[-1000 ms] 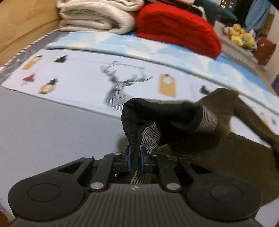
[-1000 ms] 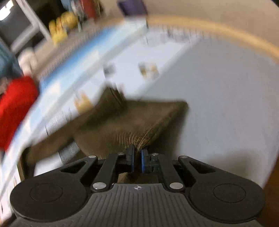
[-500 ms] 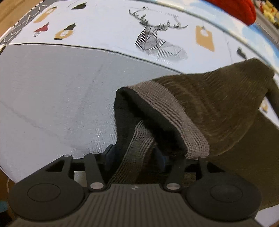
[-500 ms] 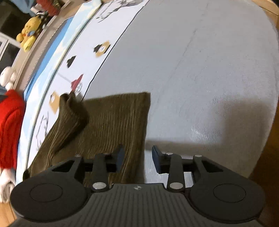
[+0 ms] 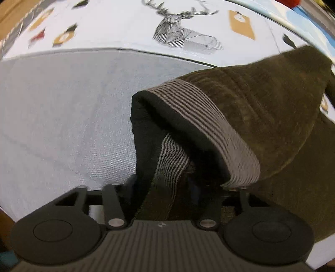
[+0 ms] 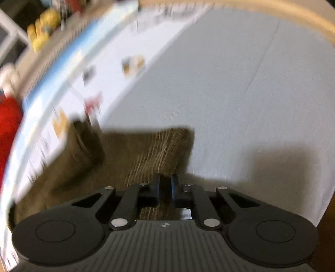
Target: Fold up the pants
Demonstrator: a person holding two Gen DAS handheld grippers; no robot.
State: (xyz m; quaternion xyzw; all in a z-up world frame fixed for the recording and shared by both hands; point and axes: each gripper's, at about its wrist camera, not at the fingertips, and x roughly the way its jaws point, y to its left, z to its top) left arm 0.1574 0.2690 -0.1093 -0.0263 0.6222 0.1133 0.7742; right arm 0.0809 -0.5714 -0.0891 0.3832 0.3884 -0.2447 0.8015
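Dark olive corduroy pants (image 5: 261, 100) lie on the bed, their grey striped waistband (image 5: 209, 125) folded over toward me. My left gripper (image 5: 171, 184) points steeply down at it. Its jaws stand apart and are closing, with a strip of the waistband between them; the right finger is hidden under cloth. In the right wrist view, a corner of the pants (image 6: 136, 150) lies flat on the sheet. My right gripper (image 6: 165, 184) is closing, its pads almost together on the near edge of that corner.
The pants lie on a grey sheet (image 6: 240, 94). Behind it is a pale blanket printed with a deer (image 5: 184, 35). A red bundle (image 6: 8, 121) and yellow soft toys (image 6: 44, 23) sit at the far left. A wooden bed frame (image 6: 272, 12) curves along the back.
My left gripper sank toward the bed and opened off the waistband, which now lies lower. My right gripper let go of the pants corner, then closed on its edge again.
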